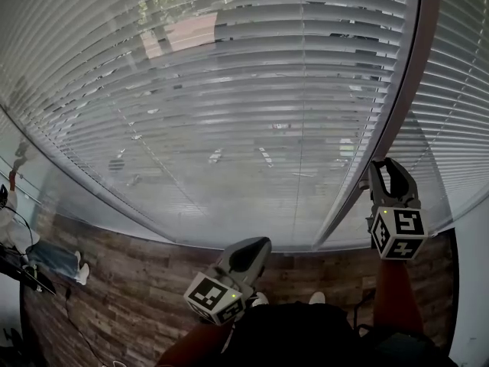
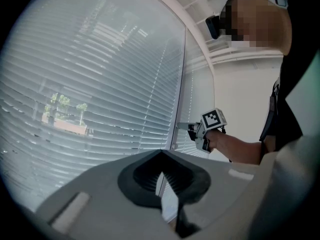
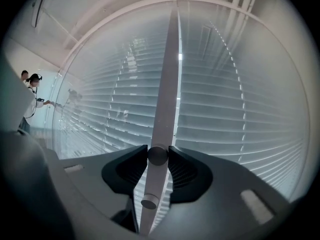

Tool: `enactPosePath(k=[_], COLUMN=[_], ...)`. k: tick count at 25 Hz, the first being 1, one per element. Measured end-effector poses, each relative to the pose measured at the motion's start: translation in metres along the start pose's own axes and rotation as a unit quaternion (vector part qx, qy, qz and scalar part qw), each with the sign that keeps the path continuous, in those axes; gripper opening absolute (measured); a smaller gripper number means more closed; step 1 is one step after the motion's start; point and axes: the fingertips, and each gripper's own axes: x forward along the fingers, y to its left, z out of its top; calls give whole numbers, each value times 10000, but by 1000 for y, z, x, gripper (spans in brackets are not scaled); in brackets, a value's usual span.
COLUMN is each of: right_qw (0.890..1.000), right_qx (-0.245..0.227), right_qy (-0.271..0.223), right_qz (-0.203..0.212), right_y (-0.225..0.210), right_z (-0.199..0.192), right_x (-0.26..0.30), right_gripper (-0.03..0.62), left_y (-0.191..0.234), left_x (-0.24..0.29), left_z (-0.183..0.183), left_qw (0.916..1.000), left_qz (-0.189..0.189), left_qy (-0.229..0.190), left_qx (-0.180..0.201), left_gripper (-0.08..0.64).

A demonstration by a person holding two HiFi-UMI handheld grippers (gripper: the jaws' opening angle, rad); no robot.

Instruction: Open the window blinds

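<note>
White slatted blinds [image 1: 229, 113] hang lowered over the wide window, with the street showing faintly through them. A grey upright window post [image 1: 397, 105] splits them from a second blind on the right. My right gripper [image 1: 386, 167] is raised against that post. In the right gripper view it [image 3: 157, 155] is shut on a thin grey rod [image 3: 157, 155] seen end on, with a second round rod end [image 3: 149, 202] just below. My left gripper [image 1: 260, 243] hangs low and away from the blinds. Its jaws [image 2: 161, 153] are shut on nothing.
A wood-plank floor [image 1: 137, 281] runs below the window. Another person [image 1: 53, 260] stands at the far left, and people [image 3: 32, 96] appear by the glass in the right gripper view. A white wall [image 2: 245, 94] lies to the right of the post.
</note>
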Motion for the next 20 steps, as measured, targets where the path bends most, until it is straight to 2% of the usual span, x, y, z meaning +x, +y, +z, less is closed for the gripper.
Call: enactPosePath(k=[5,7,11,15,20], right_qw=[9983,9955,9866,9695,9404], right_qx=[-569,-931,-1596,-2400,-3305], right_qy=[79,140,264,381,552], right_qz=[-99,-141,-191,-324,-577], right_y=[2,3,10,13,10], right_z=[2,2,-7,-6,-4], right_x=[0,2,3,1,2], right_gripper=[149,147,146,146,146], left_y=[1,2,6,3,3], left_x=[-2,-2,-4,-6,-5], left_z=[0,3,-12,-7,-5], left_qw=[10000,9999,10000,10000,10000], left_qz=[-26,-35,34,1,-14], left_qy=[-59,-109,44,-7,0], left_qx=[-43,-35,17,-62,6], left_gripper=[0,0,0,0,0])
